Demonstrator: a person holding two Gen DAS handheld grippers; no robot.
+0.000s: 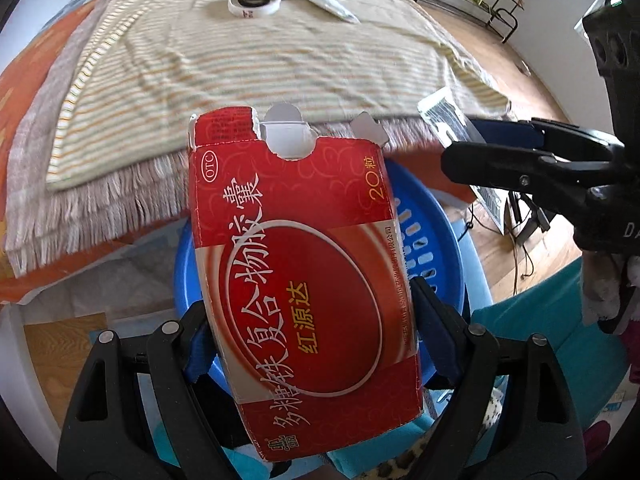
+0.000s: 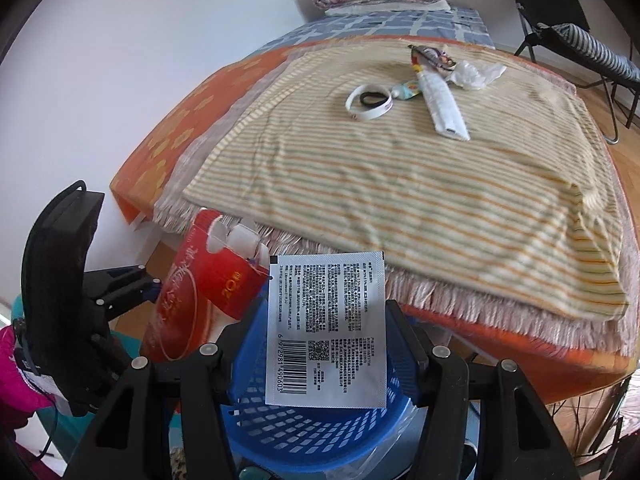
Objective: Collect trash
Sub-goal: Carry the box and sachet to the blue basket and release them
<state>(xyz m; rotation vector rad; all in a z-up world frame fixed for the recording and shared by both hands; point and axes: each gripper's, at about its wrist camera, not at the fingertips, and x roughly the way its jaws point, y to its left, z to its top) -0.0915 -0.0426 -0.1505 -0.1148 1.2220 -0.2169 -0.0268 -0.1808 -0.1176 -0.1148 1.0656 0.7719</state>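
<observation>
The left gripper (image 1: 312,344) is clamped across a flattened red medicine carton (image 1: 304,280), its blue-padded fingers (image 1: 436,344) pressing on both long edges; the carton's torn flap end points away from the camera, toward the bed. The right gripper (image 2: 326,344) pinches a flat white sachet (image 2: 326,328) printed with small text, a barcode and a QR code, held by its two side edges with the printed face to the camera.

Both pieces of trash hang over a blue plastic basket (image 2: 316,432) with slotted walls, which stands on the floor just in front of the bed — the carton and sachet are above its opening, not resting in it. What the basket holds cannot be made out, since the held items hide most of the inside.

Both grippers tilt steeply downward, side by side; from the left wrist view the right one shows at the right edge, and from the right wrist view the left one with the carton (image 2: 208,280) shows at the left.

Beyond lies the bed's striped blanket (image 2: 400,184) with more items well apart from the basket: a white ring (image 2: 368,102), a white tube (image 2: 444,108) and crumpled clear plastic (image 2: 476,74).
</observation>
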